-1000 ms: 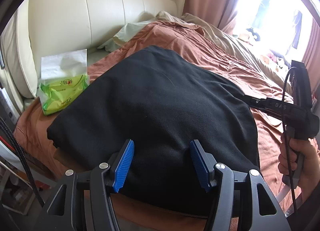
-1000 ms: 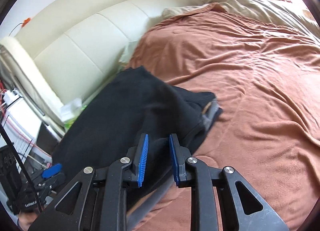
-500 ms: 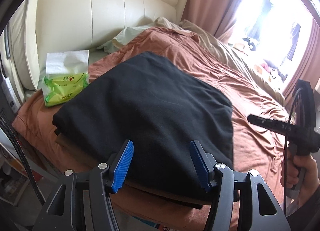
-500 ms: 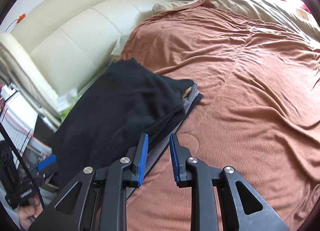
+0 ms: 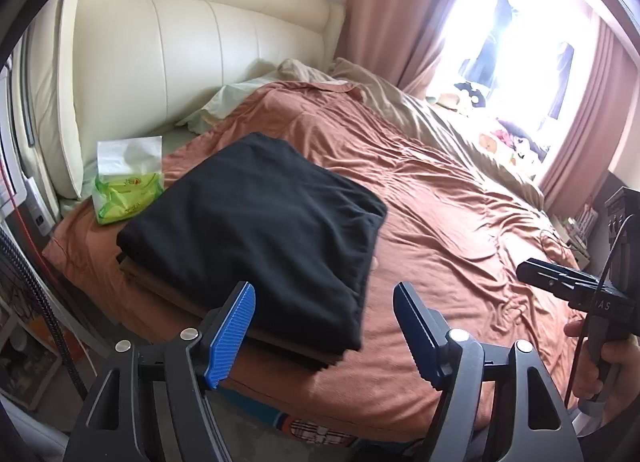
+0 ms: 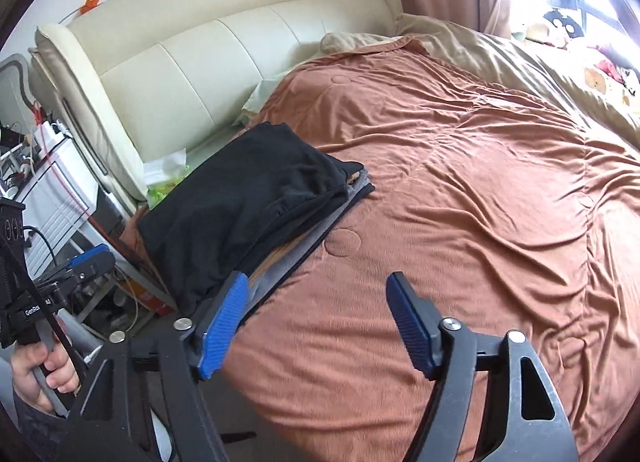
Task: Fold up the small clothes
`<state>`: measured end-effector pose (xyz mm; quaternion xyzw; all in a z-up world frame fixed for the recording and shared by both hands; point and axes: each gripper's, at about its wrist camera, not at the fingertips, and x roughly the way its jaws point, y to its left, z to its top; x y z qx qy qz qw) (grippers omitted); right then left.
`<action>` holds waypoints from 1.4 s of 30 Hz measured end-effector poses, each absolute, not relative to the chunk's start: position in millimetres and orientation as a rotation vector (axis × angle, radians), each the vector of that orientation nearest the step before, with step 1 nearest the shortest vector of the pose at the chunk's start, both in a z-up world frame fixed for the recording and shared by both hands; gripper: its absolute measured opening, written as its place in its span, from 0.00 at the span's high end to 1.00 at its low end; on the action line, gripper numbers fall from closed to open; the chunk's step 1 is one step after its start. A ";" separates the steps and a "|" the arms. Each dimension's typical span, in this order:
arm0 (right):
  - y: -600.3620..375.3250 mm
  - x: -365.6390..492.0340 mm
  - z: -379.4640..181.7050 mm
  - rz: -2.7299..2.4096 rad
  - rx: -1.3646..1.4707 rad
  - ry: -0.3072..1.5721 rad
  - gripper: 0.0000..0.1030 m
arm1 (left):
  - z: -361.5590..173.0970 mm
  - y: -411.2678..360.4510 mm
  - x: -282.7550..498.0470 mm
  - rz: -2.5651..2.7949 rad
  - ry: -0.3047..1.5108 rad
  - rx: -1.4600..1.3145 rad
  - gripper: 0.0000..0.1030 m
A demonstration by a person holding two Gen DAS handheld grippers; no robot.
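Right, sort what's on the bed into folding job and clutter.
Job:
- folded black garment
- stack of folded clothes under it
- left hand-held gripper, jaws opening, nothing between
- right hand-held gripper, jaws opening, nothing between

Lying about:
- green tissue pack
- beige quilt
- brown bedcover

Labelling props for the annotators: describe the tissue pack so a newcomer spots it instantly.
Start at the cream padded headboard. At its foot, on the near corner of the rust bedspread, stands the tissue pack, beside the folded black garment. Only it is bright green, with white tissue sticking up.
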<state>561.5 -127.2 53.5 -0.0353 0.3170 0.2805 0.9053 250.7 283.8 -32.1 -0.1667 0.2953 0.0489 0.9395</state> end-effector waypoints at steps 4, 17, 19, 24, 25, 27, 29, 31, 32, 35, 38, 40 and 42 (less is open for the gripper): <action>-141.5 528.5 61.5 0.553 -0.095 0.619 0.27 | -24.0 264.7 235.3 0.086 0.596 -0.297 0.19; -180.8 433.4 55.7 0.476 -0.121 0.513 0.05 | 4.3 218.0 174.9 0.100 0.533 -0.251 0.00; -186.9 420.9 54.1 0.469 -0.124 0.498 0.05 | 4.8 210.3 168.4 0.089 0.530 -0.260 0.00; -209.8 388.3 51.2 0.424 -0.126 0.446 0.05 | 6.1 190.1 157.6 0.073 0.527 -0.256 0.00; -214.4 382.5 50.0 0.427 -0.122 0.442 0.05 | 6.7 185.9 155.6 0.068 0.525 -0.257 0.00; -223.9 370.2 48.3 0.427 -0.123 0.432 0.05 | 9.0 177.2 151.5 0.058 0.516 -0.254 0.00; -232.0 361.4 48.8 0.401 -0.121 0.436 0.05 | 12.2 168.4 146.5 0.044 0.504 -0.250 0.00; -244.8 352.5 52.0 0.408 -0.079 0.446 0.05 | 15.1 160.8 141.9 0.036 0.495 -0.247 0.00; -252.4 345.5 53.6 0.397 -0.061 0.441 0.05 | 16.9 154.9 139.3 0.032 0.490 -0.241 0.00; -271.8 326.3 55.3 0.385 -0.024 0.427 0.00 | 22.2 138.9 132.6 0.013 0.475 -0.217 0.00; -288.0 309.0 52.8 0.349 -0.006 0.405 0.00 | 25.1 117.9 125.3 -0.002 0.459 -0.183 0.00; -298.2 296.0 49.4 0.328 -0.002 0.392 0.00 | 24.8 106.6 122.3 -0.021 0.459 -0.179 0.00; -307.5 284.2 44.9 0.316 0.009 0.381 0.00 | 23.8 95.6 118.8 -0.033 0.458 -0.171 0.00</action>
